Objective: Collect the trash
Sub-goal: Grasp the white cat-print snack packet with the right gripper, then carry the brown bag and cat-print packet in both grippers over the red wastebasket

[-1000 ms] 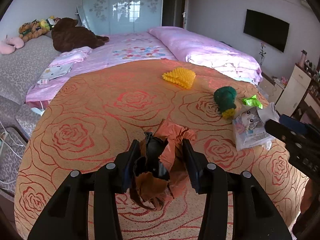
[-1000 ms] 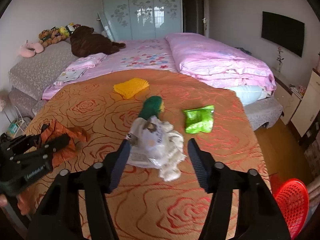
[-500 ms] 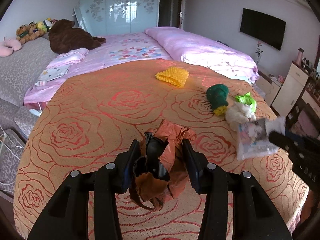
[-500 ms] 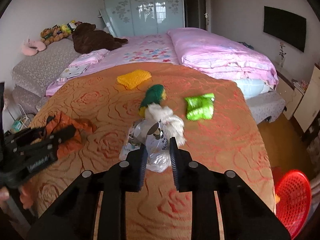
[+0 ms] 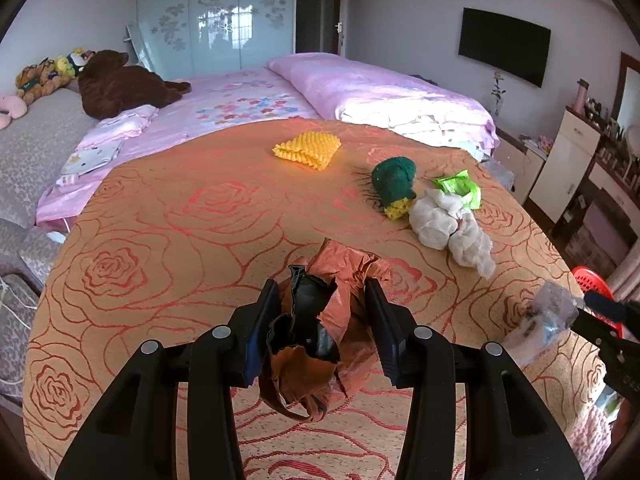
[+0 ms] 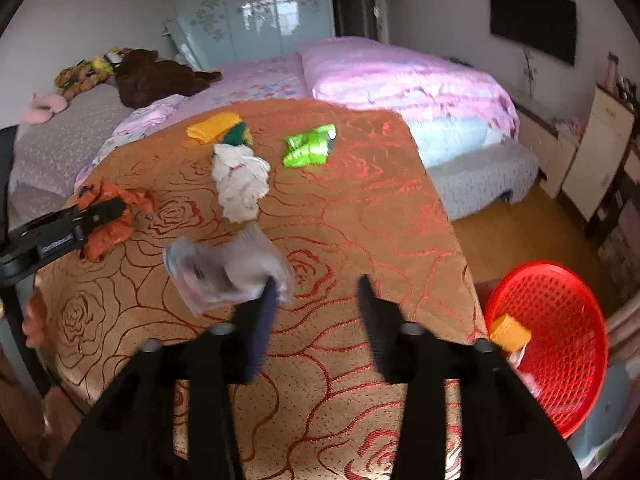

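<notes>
The orange rose-patterned bedspread (image 5: 168, 240) carries everything I am working on, with the pink quilt (image 5: 380, 92) bunched beyond its far edge. On the floor off the spread's right edge stands my red basket (image 6: 560, 320), a yellow scrap (image 6: 510, 334) already in it. Nothing stands between my right gripper (image 6: 316, 296) and that basket.

Toward the far right corner of the spread lie the white rag (image 5: 448, 228), the green-and-yellow toy (image 5: 394, 188), the yellow textured cloth (image 5: 308, 148) and the green wrapper (image 5: 460, 188), close together, the rag touching the toy and the wrapper.

My left gripper (image 5: 320, 324) is clenched on the crumpled brown-and-black bag (image 5: 316, 320), near the spread's near edge.

My right jaws are opening; the clear printed plastic bag (image 6: 224, 272) hangs blurred at my left finger (image 6: 264, 320), with no pad pressing it and nothing in the gap.

A second ago this bag and the rag lay together between my right jaws; half a second ago I had pinched the bag, and the rag stayed behind. I have since swung rightward toward the basket. My left grip has not changed.
</notes>
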The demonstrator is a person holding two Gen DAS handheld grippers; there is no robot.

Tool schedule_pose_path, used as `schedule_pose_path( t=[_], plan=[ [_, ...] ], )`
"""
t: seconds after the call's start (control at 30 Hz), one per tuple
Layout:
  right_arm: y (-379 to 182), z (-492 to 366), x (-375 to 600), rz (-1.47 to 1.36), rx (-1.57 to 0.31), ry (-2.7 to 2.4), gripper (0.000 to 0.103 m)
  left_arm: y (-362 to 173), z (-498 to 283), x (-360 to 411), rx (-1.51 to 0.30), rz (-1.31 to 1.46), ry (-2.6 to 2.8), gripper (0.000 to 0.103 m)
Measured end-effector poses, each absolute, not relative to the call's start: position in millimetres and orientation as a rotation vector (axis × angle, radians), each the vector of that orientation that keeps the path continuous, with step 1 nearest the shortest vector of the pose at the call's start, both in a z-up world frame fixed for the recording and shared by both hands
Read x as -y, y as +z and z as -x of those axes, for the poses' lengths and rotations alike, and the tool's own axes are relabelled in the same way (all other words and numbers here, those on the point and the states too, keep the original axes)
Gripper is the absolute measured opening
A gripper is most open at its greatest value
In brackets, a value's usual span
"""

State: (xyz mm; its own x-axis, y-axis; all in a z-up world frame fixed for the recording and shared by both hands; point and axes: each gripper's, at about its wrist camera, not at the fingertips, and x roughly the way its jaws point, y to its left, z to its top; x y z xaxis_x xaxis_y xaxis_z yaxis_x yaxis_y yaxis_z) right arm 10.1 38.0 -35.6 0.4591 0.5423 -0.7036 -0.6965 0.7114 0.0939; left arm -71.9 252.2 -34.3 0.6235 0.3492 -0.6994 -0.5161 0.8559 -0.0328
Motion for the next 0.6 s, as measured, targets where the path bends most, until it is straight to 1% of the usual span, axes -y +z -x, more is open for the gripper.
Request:
schedule_pose_path(
  t=[0.03, 0.17, 0.23, 0.6],
  plan=[
    [-32, -11, -37, 0.216, -0.772, 0.774, 0.062, -34, 72, -252, -0.746, 0.24, 0.504, 0.043],
    [-23, -6, -44, 0.172, -0.754, 0.828, 0.072, -36, 73, -253, -0.747, 0.246, 0.51, 0.043],
    [-26, -3, -51, 0.18, -0.769, 0.854, 0.079, -37, 72, -254, -0.749, 0.249, 0.512, 0.043],
    [-49, -2, -83, 0.227, -0.822, 0.868, 0.081, -38, 72, -254, -0.749, 0.254, 0.511, 0.043]
  ],
)
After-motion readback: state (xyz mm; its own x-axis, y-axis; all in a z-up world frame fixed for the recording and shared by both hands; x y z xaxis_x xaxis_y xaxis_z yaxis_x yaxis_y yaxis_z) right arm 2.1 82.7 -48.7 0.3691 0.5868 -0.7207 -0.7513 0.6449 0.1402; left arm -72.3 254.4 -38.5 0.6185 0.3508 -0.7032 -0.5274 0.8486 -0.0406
